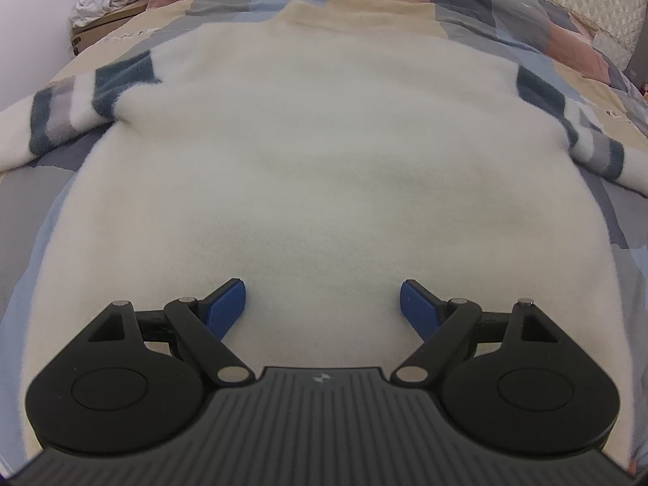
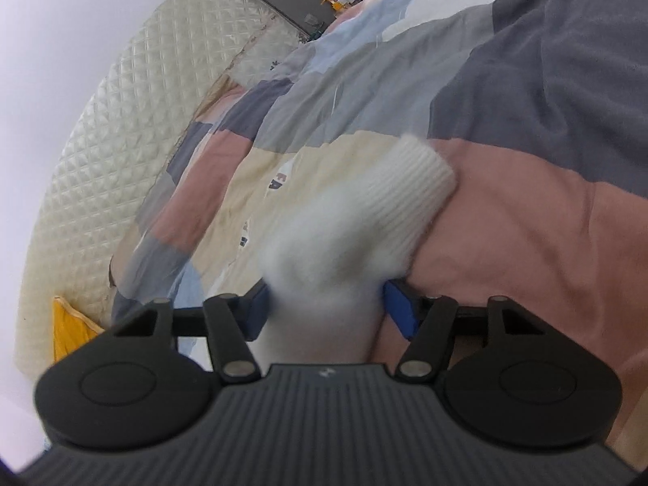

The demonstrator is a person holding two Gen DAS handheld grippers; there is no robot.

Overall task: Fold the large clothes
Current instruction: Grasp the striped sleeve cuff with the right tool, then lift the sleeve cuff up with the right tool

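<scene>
Sweater (image 1: 316, 154) lies flat, collar away; right gripper (image 2: 326, 308) clamps its cuff (image 2: 409, 186).

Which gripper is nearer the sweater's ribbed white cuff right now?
Right. The right gripper has its fingers on either side of the sleeve just behind the ribbed cuff. The left gripper is open over the sweater body near the hem, away from either cuff.

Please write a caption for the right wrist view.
Right hand-held gripper grips the white sweater sleeve over the patchwork duvet.
</scene>
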